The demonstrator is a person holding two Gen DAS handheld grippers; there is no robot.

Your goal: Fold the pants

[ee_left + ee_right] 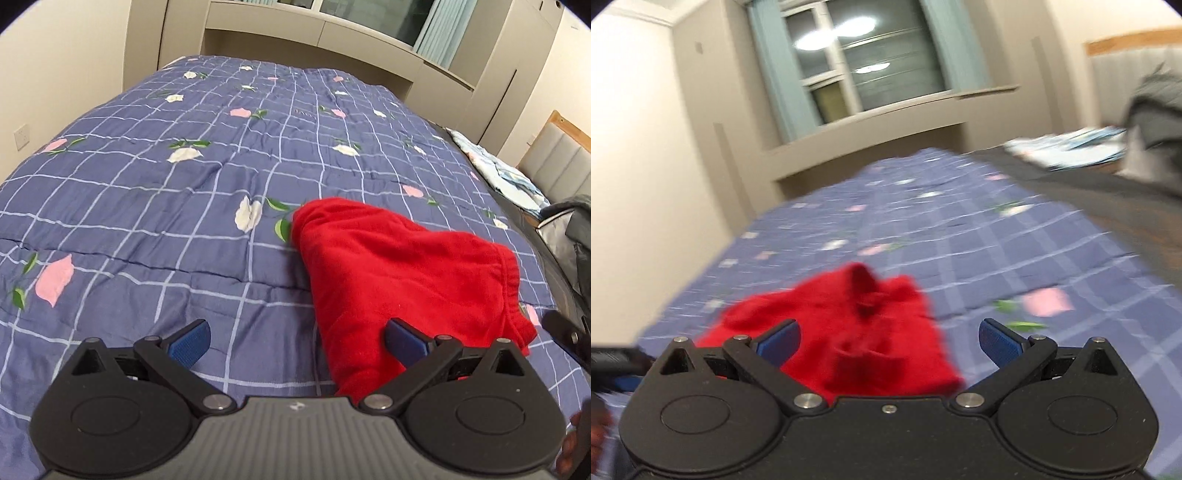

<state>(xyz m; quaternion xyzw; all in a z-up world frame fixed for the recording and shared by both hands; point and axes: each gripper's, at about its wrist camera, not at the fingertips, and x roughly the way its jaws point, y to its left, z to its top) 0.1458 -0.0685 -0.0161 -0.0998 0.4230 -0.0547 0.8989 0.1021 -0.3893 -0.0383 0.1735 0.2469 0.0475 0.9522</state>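
Observation:
Red pants (399,273) lie folded in a compact bundle on the blue checked bedspread (184,184), the elastic waistband at the bundle's right edge. My left gripper (297,341) hovers over the near end of the bundle, jaws wide open, the right pad over the red cloth and the left pad over bare quilt. In the blurred right wrist view the same red pants (849,332) lie just ahead of my right gripper (890,341), which is also open with nothing gripped. The other gripper's black edge (569,332) shows at the far right.
A light blue patterned cloth (498,170) lies on the dark mattress edge at the right. A grey garment (1156,110) sits beyond it. Cream cabinets (295,33) and a window (864,62) stand past the bed's far end. A wall runs along the left.

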